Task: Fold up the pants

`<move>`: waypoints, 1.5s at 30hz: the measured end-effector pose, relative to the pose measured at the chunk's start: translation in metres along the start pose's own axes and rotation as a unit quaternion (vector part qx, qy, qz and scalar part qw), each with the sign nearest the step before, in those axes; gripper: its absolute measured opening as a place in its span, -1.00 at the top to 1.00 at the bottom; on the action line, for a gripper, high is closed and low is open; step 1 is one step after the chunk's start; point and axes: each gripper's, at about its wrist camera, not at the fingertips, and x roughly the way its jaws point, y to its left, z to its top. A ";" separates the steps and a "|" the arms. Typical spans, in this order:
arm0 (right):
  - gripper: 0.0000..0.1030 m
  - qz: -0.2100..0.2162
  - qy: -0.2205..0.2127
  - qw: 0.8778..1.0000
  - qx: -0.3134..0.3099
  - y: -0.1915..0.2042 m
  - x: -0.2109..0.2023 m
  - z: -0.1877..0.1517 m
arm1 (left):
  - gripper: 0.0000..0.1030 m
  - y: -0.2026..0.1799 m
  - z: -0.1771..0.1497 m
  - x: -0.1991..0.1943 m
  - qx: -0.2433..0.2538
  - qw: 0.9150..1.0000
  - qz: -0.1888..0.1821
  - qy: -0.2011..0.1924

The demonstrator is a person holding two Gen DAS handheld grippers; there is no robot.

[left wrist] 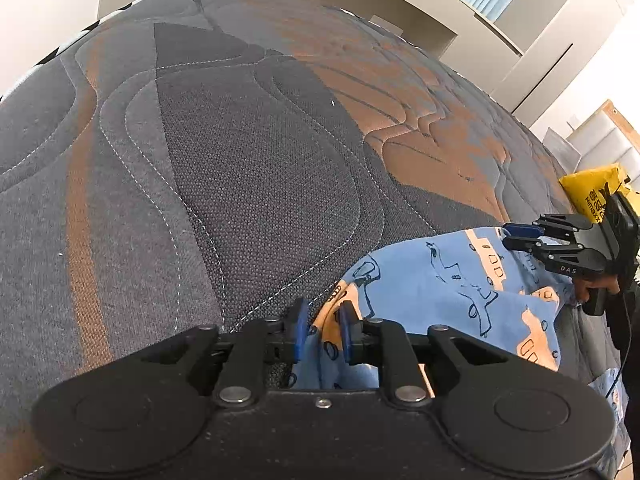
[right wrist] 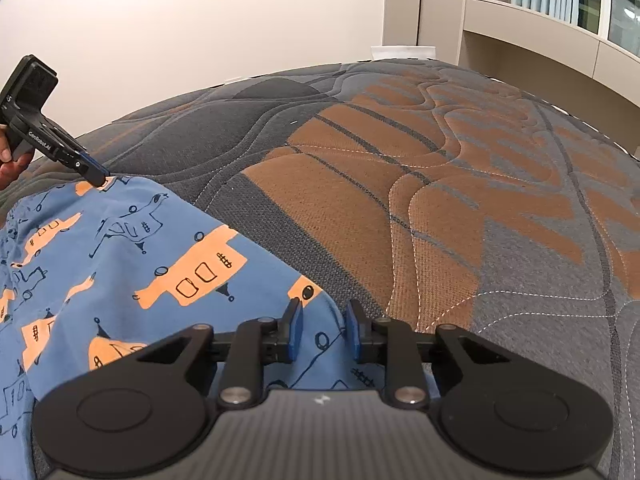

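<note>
The pants [right wrist: 120, 264] are lying bunched at the bed's [right wrist: 400, 200] six o'clock edge, folding seemingly just starting, as the left tongs [left wrist: 323, 330] and right tongs [right wrist: 323, 330] are each narrowly straddling cloth, grip uncertain.

One pair of pants [right wrist: 120, 264], one mattress [right wrist: 440, 200], one yellow bag [left wrist: 592, 192] and two claws, the left claw [left wrist: 322, 330] and the right claw [right wrist: 323, 330], are counted.
</note>
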 end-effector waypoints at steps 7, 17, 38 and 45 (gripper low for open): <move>0.48 -0.002 0.000 1.000 0.005 0.000 -0.001 -0.001 | 0.45 0.010 0.000 -0.009 -0.016 1.000 -0.003 0.000; 0.44 -0.001 -0.002 1.000 0.006 -0.001 -0.001 -0.001 | 0.40 0.012 -0.003 -0.016 0.001 1.000 0.013 0.008; 0.93 -0.102 -0.105 0.987 -0.069 0.087 -0.110 -0.034 | 1.00 -0.094 -0.050 -0.096 0.165 0.963 0.125 -0.171; 0.93 -0.135 -0.157 0.972 -0.114 0.171 -0.188 -0.083 | 1.00 -0.125 -0.118 -0.146 0.229 0.944 0.088 -0.223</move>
